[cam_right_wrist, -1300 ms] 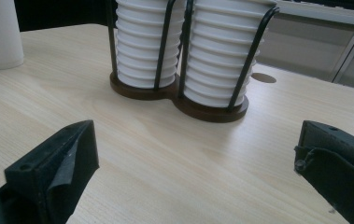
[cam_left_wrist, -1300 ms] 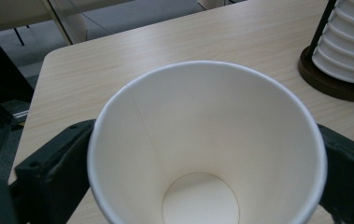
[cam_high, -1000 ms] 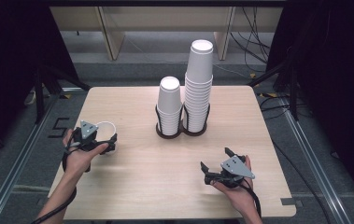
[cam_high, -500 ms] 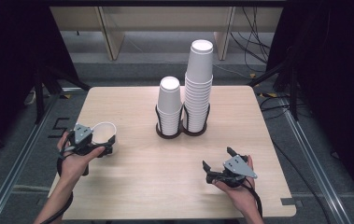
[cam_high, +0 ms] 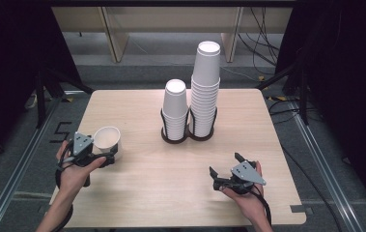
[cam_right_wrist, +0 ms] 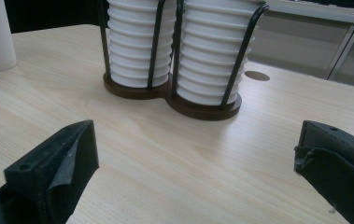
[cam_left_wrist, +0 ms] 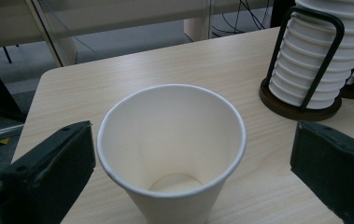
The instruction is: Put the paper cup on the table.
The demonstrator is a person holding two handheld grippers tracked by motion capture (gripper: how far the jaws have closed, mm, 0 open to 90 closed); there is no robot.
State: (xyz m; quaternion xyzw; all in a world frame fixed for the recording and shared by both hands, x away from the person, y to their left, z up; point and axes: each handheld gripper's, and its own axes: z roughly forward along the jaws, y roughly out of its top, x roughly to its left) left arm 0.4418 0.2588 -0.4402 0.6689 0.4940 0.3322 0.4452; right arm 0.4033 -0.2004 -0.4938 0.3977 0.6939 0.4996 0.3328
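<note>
- My left tool (cam_high: pixel 104 153) sits at the left edge of the light wood worktop (cam_high: pixel 137 193), jaws spread wide on either side of a single white paper cup (cam_high: pixel 106 140).
- In the left gripper view the cup (cam_left_wrist: pixel 172 149) stands upright and empty, mouth up, between the two black jaws; the left jaw is just beside its wall, the right jaw is apart from it. I cannot tell whether the left jaw touches.
- My right tool (cam_high: pixel 226 170) rests near the front right of the worktop, jaws wide apart, nothing between them but bare wood.
- At the middle of the worktop, toward its far edge, a dark double cup holder (cam_high: pixel 188 135) with wire uprights carries two stacks of white cups: a short stack (cam_high: pixel 175 108) on the left and a tall stack (cam_high: pixel 205 87) on the right.
- The right gripper view looks straight at that holder (cam_right_wrist: pixel 174 100), with the lone cup's side at the upper left corner.
- Around the worktop: a grey floor (cam_high: pixel 316 159), metal rails along both sides, black cables (cam_high: pixel 262 29) trailing at the far right, pale wooden panels (cam_high: pixel 171 19) at the back, and dark drapes on either flank.
</note>
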